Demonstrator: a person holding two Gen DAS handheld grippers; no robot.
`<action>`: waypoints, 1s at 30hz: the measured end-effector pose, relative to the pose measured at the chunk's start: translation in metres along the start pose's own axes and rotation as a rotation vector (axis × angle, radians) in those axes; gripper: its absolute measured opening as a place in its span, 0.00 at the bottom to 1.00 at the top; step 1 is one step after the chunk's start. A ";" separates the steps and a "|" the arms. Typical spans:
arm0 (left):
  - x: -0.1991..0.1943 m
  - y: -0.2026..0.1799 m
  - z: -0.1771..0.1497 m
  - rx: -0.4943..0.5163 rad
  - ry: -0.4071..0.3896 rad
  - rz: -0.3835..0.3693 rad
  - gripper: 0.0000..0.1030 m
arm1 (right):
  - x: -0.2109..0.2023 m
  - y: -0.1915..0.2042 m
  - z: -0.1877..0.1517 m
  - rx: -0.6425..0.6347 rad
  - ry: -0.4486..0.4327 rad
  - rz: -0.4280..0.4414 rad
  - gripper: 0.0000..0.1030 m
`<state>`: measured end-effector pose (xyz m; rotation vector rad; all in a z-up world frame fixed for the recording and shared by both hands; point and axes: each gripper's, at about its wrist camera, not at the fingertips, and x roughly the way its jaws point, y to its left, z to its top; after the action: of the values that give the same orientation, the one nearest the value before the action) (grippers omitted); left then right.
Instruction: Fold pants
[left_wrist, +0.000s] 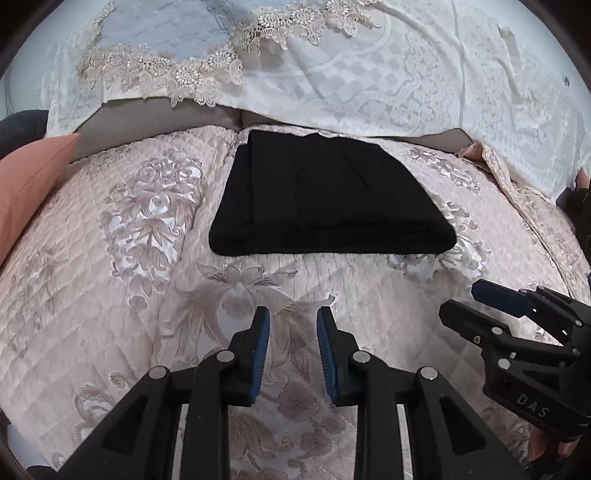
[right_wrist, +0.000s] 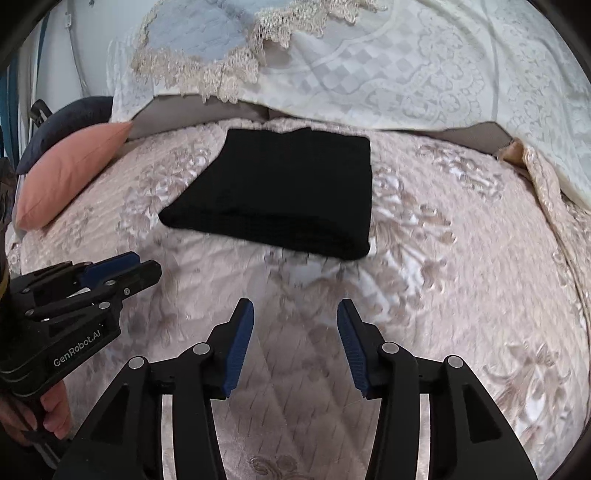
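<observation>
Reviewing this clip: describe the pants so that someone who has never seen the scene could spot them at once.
A pink quilted bedspread with a floral pattern fills the view. On it, toward the far edge below the white lace cover, lie the pants, folded into a flat rectangle. They are the only plain black thing on the bedding; the salmon pillow sits off to the left.

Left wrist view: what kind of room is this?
Likely a bedroom or a sitting room with a daybed. The folded black pants lie on a pink quilted floral bedspread, a salmon-pink cushion sits at the left, and a white lace-trimmed cover drapes the backrest behind.
</observation>
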<state>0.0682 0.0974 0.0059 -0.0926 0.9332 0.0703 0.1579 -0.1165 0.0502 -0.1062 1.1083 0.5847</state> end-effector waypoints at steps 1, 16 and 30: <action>0.003 0.001 -0.001 0.001 0.002 0.014 0.28 | 0.005 0.000 -0.001 -0.003 0.001 -0.008 0.46; 0.027 0.002 -0.006 -0.003 0.020 0.031 0.45 | 0.031 0.006 0.001 -0.021 0.027 -0.067 0.53; 0.028 0.002 -0.007 0.005 0.014 0.038 0.48 | 0.033 0.003 -0.001 -0.013 0.025 -0.053 0.55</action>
<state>0.0793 0.0991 -0.0208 -0.0706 0.9496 0.1021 0.1662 -0.1016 0.0223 -0.1544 1.1227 0.5447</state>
